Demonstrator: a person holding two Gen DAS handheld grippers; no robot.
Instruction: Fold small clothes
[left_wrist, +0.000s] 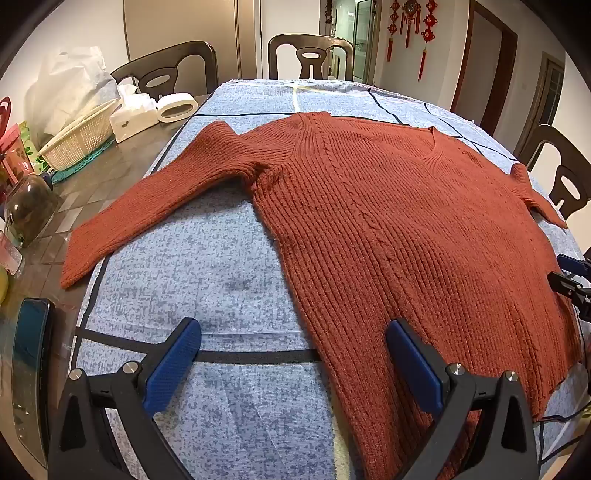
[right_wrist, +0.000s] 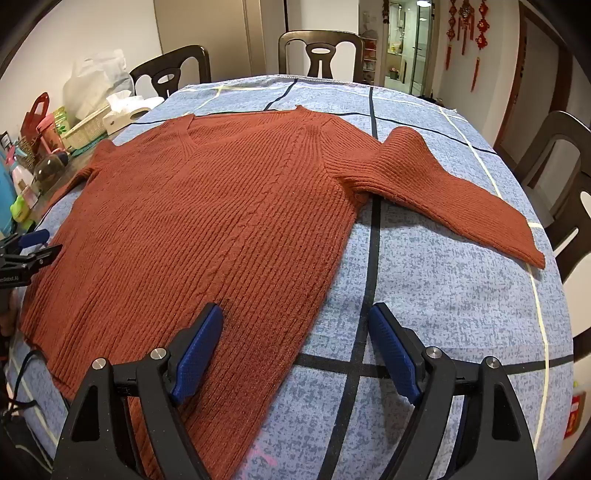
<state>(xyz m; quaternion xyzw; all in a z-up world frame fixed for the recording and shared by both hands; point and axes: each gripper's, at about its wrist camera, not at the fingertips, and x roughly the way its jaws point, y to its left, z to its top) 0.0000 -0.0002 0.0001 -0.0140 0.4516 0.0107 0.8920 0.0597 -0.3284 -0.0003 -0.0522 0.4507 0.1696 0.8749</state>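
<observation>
We held the left tongs and right tongs wide and empty over the near counter edge, above the rust sweater spread flat, sleeves out, probably ready for folding.

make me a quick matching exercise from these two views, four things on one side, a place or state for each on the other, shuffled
Things:
1. sweater
2. left gripper
3. woven basket
4. tablecloth

Descriptions:
A. blue, with dark grid lines
B. rust-red, spread flat, both sleeves out
C. cream, on the bare tabletop beside the cloth
D. jaws wide open over the sweater's hem corner, holding nothing

Pairs: 1-B, 2-D, 3-C, 4-A
</observation>
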